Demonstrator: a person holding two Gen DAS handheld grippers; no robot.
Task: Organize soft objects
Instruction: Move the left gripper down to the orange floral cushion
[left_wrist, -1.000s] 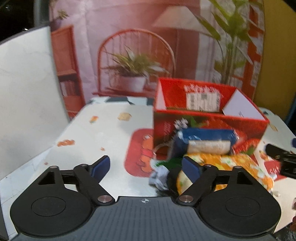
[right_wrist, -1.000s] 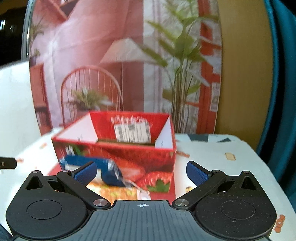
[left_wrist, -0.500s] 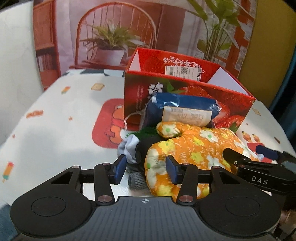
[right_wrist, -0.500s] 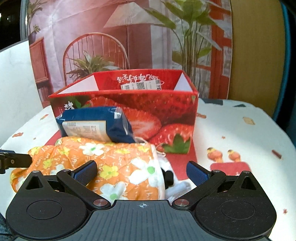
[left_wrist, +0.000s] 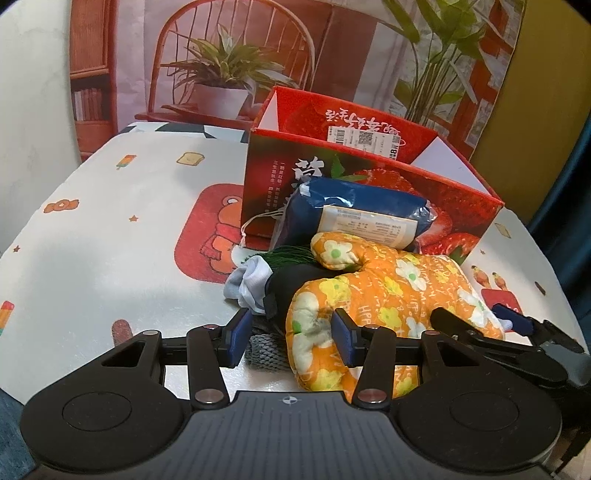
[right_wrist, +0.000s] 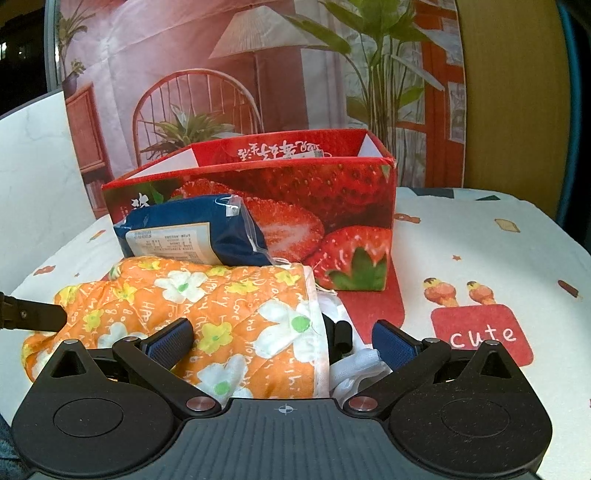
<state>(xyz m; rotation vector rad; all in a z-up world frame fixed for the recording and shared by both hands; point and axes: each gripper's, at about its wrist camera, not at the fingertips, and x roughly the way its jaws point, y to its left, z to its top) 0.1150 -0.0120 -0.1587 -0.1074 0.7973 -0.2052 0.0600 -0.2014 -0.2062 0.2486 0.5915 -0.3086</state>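
Plainly, the orange oven mitt (left_wrist: 399, 295) is seen lying on the patterned surface (left_wrist: 110, 258), just near of the red strawberry box (left_wrist: 461, 199) and at the top of a small heap of soft things. A blue packet (left_wrist: 354, 206) with a pale label is propped against the near wall of the box, its lower edge touching the mitt. The left tongs (left_wrist: 289, 340) are clenched on the mitt's rounded fingertip end, and a grey knitted piece (left_wrist: 266, 350) is caught between the pads beside it. Just far of that grip, a pale blue-white cloth (left_wrist: 247, 284) and a dark cloth (left_wrist: 291, 280) are tucked under the mitt's thumb. At the cuff end, the right tongs (right_wrist: 282, 342) are held released, with the pads set wide to either side of the cuff. A white cloth (right_wrist: 354, 373) is bunched between the cuff and the right-hand pad. The box is left standing open-topped, a white barcode sticker showing on its far inner wall.
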